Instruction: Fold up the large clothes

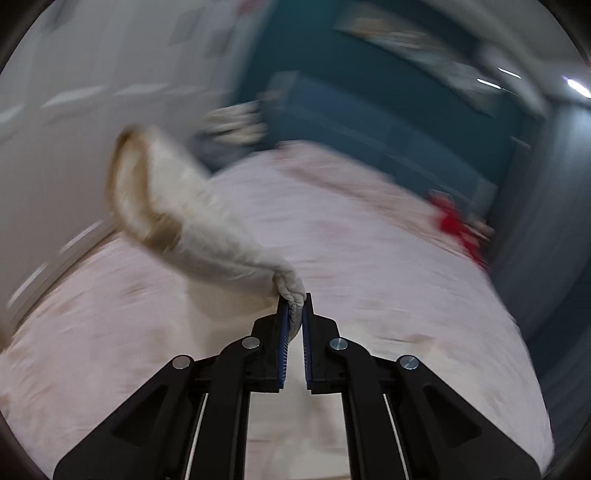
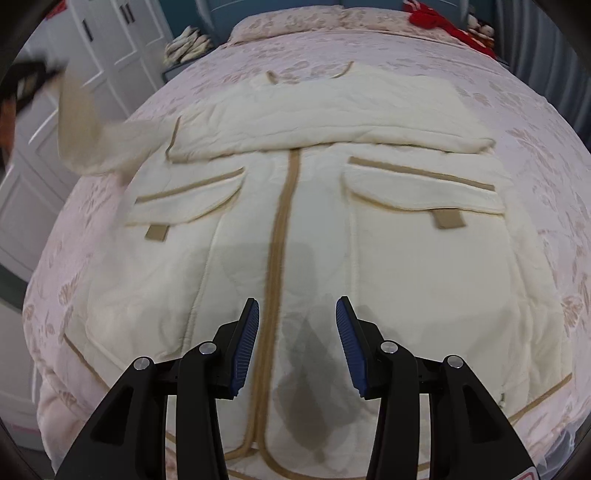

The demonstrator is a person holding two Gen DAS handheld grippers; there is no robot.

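Right wrist view: cream jacket [image 2: 332, 229] spread front-up across the pink floral bedspread [image 2: 546, 155], tan placket [image 2: 280, 229] running down the middle, flap pockets either side. One sleeve [image 2: 369, 122] lies folded across the chest; the other sleeve [image 1: 207, 221] is up off the bed, blurred, its bunched end pinched tight between the left gripper [image 1: 294, 314] fingers. Right gripper [image 2: 295, 314] hangs over the lower front, jaws spread wide, nothing in them. Red cloth [image 2: 443, 22] sits near the headboard, white wardrobe doors [image 2: 110, 48] beside the bed.
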